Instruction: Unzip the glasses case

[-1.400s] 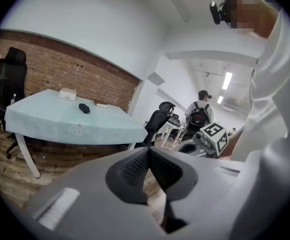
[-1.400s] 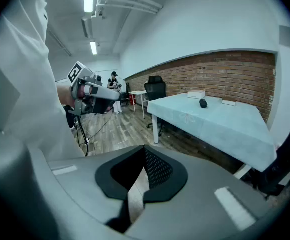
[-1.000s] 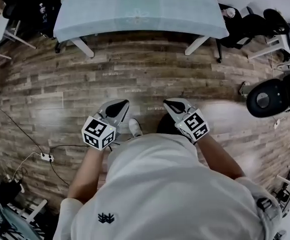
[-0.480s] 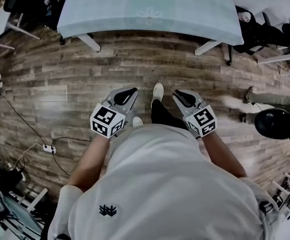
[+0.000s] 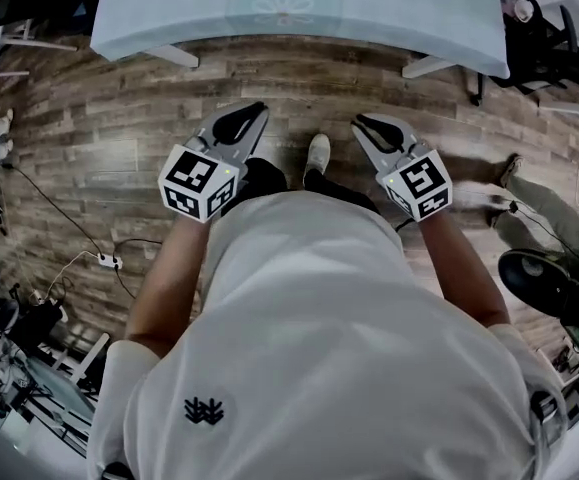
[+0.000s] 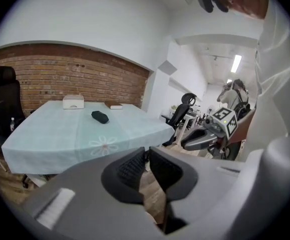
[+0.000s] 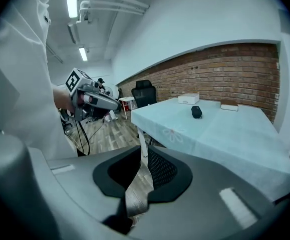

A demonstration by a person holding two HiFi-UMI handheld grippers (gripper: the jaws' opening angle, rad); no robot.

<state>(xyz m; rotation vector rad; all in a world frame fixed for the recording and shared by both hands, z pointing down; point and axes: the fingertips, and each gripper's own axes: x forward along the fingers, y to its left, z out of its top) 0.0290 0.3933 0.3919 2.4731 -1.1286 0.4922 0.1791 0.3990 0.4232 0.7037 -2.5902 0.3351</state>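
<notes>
Person standing on wood floor [image 5: 299, 98], one shoe [image 5: 317, 155] showing between the two grippers, both held out in front at about waist level. Left gripper [image 5: 254, 111]: jaws brought together, ribbed pads [image 6: 129, 166] nearly meeting at the tips with only a thin slit between them, nothing clamped. Right gripper [image 5: 361, 123]: same condition, jaws closed down to a narrow slit, ribbed pad [image 7: 162, 169] bare, nothing gripped; floor is visible through the slit. The two grippers are apart from each other, side by side, both pointing toward the table [image 5: 389, 8]. Table carries a pale blue-green cloth [image 6: 49, 134] with a flower print [image 5: 281, 6] near the front edge. Glasses case [image 6: 100, 116]: small, dark, oblong, lying on the cloth toward the middle of the tabletop, well apart from both grippers and untouched; whether its zip is done up cannot be resolved at this range. The head view cuts off the tabletop before the case. Behind the case, near the far edge: a white box [image 6: 73, 101] and a flat brown item [image 6: 115, 105], separate from each other and from the case. Brick wall [image 6: 59, 79] behind the table; black office chair [image 6: 2, 94] at the table's end. Power strip [image 5: 112, 261] with cable on the floor to the person's left.
</notes>
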